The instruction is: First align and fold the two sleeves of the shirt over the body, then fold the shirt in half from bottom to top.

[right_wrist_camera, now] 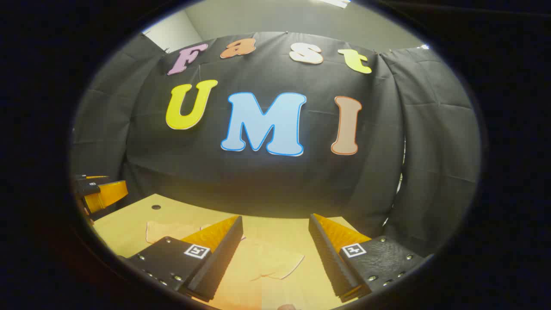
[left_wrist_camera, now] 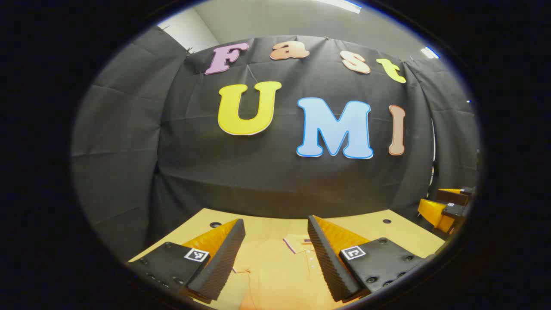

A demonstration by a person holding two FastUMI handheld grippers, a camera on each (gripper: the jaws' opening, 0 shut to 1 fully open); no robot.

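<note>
Shirt (left_wrist_camera: 280, 275) lies flat on the counter (left_wrist_camera: 374, 228), spread below both grippers: in the left gripper view its collar and button placket show between the fingers, and in the right gripper view a sleeve (right_wrist_camera: 275, 262) reaches out over the counter with its rounded cuff end between the fingers. The left gripper (left_wrist_camera: 275, 254) hangs above the collar area with its fingers spread wide and nothing between them; the right gripper (right_wrist_camera: 275, 254) hangs over the sleeve, likewise spread and empty. At the right edge of the left gripper view the other gripper shows farther off. The cloth looks light, thin and limp, so it should sag and crease wherever it is not supported, and it may drag along the counter instead of lifting cleanly. A good hold would probably be the cuff edge of each sleeve, pinched through a single layer, then carried across the body. Neither sleeve appears folded yet, though the shirt's colour is so close to the counter's that its outline is hard to trace.
</note>
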